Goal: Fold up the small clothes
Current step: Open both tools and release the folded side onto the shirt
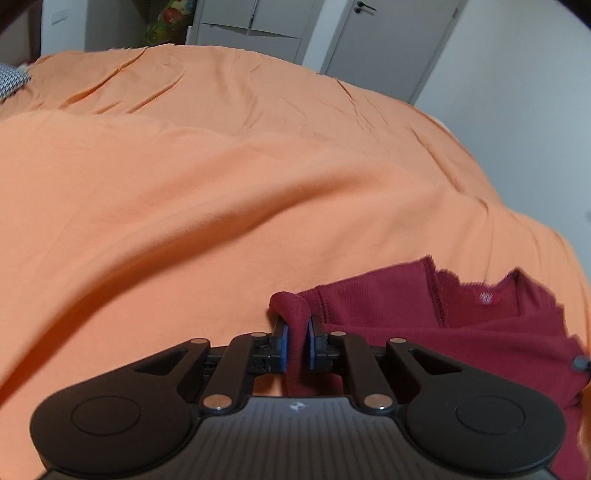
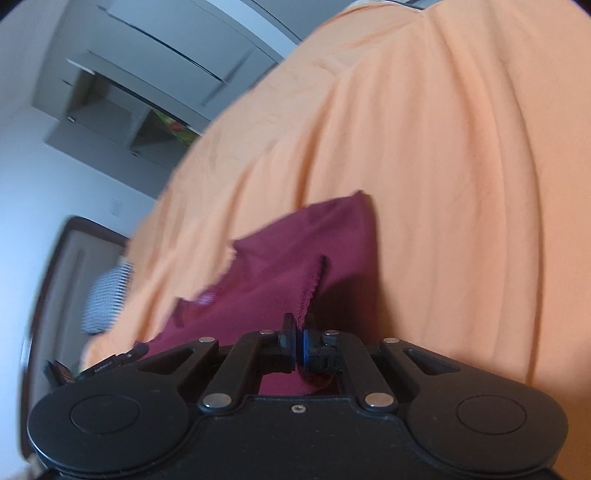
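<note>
Orange bedsheet (image 1: pixel 229 177) covers the whole work surface, rumpled into long soft creases, with pale grey cupboard doors (image 1: pixel 255 22) and a white door (image 1: pixel 384 40) on the far wall. At the far left edge of the left wrist view a black-and-white checked pillow (image 1: pixel 13 79) peeks over the sheet.

Nearer the camera, the left gripper (image 1: pixel 295 332) has its blue-padded fingers clamped on a ribbed hem of the dark red garment (image 1: pixel 461 332), a fold of which loops up and over the fingertips. From there the garment spreads to the right across the sheet, its neckline with a small pale label (image 1: pixel 486 297) lying open and facing up.

In the right wrist view (tilted, so the room leans sideways) the checked pillow (image 2: pixel 105 299) sits at the left, by a dark wooden frame (image 2: pixel 55 266). Part of the left gripper (image 2: pixel 103 363) shows low at the left edge of the garment (image 2: pixel 295 251). The right gripper (image 2: pixel 300 339) has its fingers pressed together on a frayed edge of the red cloth, which rises in a ridge straight ahead of the pads, while the rest lies on the orange sheet (image 2: pixel 461 184).
</note>
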